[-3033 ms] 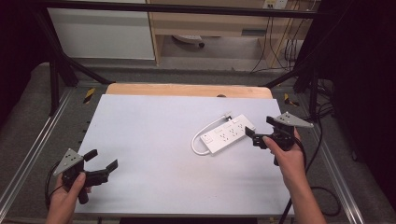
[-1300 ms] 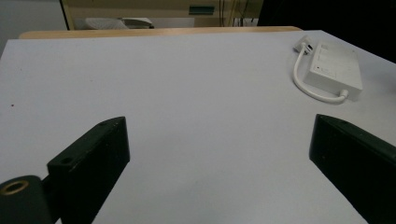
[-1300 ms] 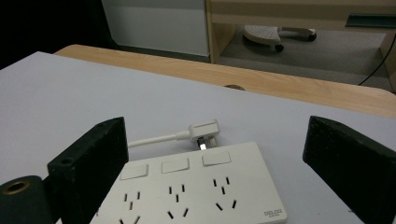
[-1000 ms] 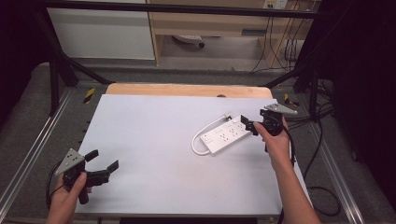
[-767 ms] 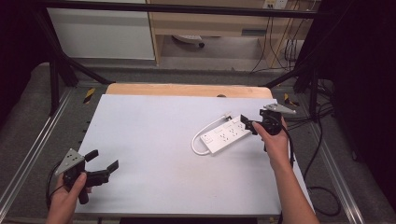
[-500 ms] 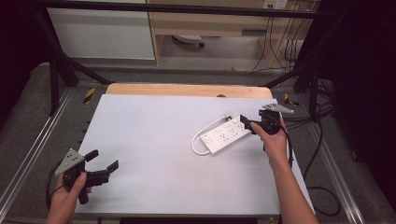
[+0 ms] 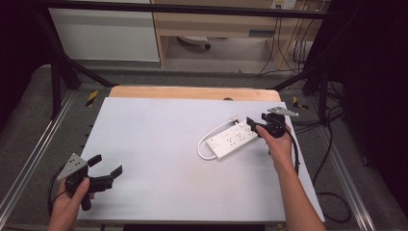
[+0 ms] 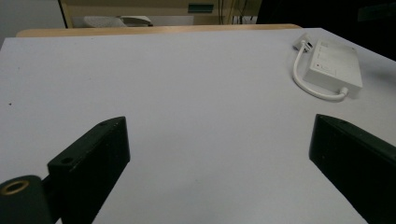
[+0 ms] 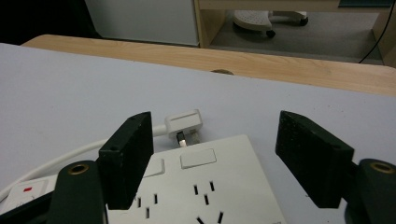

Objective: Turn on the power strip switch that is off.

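- Right gripper [image 7: 254, 123]: jaws spread wide, nothing clamped; poised over far end of white power strip [image 7: 234, 140], one jaw to either side of strip's end in right gripper view [image 9: 212, 158].
- Seen between those jaws: strip's top face [image 9: 205, 186] with socket slots and blank panels; white plug [image 9: 186, 122] lying on table just beyond strip's far edge, metal pins toward strip.
- Contact between right jaws and strip: could not tell.
- Right hand [image 7: 277, 144] wrapped round gripper body, forearm entering from bottom of high view.
- Left gripper [image 7: 103, 171]: jaws wide apart, holding nothing; bare white table [image 8: 187, 107] between them [image 8: 219, 158].
- Left hand [image 7: 72, 199] gripping handle at near left corner of table [image 7: 159, 144], well apart from strip.
- Strip lay flat, angled, on right half of table; white cable [image 7: 211, 137] looped from near end round to plug at far side.
- From left gripper view, strip [image 8: 334, 65] far off at upper right, cable [image 8: 308, 81] curving along its side.
- Wooden edge [image 7: 192, 92] showed beyond white surface at far side.
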Demonstrator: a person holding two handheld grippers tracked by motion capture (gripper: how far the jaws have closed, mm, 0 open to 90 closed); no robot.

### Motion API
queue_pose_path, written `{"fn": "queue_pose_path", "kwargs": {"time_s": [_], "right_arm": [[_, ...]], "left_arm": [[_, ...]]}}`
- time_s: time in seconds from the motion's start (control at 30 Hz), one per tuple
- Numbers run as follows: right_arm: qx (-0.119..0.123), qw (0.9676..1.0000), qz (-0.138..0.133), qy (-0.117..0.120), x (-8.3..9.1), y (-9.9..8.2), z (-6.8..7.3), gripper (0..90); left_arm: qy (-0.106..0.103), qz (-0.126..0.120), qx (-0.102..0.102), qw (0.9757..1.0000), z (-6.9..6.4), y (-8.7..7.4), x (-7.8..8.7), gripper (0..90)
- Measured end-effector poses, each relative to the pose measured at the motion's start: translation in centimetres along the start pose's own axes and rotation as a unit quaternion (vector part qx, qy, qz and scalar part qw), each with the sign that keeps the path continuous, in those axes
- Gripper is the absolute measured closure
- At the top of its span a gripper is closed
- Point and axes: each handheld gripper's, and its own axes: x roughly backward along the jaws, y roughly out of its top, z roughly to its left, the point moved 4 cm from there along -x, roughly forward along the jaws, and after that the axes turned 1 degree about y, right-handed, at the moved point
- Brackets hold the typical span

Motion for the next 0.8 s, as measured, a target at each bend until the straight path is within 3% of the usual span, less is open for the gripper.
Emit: {"fn": "queue_pose_path", "kwargs": {"time_s": [0.8], "right_arm": [[0.004, 0.9999, 0.01, -0.005, -1.7, -0.9, -0.2, 48.4]], "left_arm": [[0.0, 0.001, 0.0, 1.0, 0.0, 0.0, 0.0, 5.3]]}}
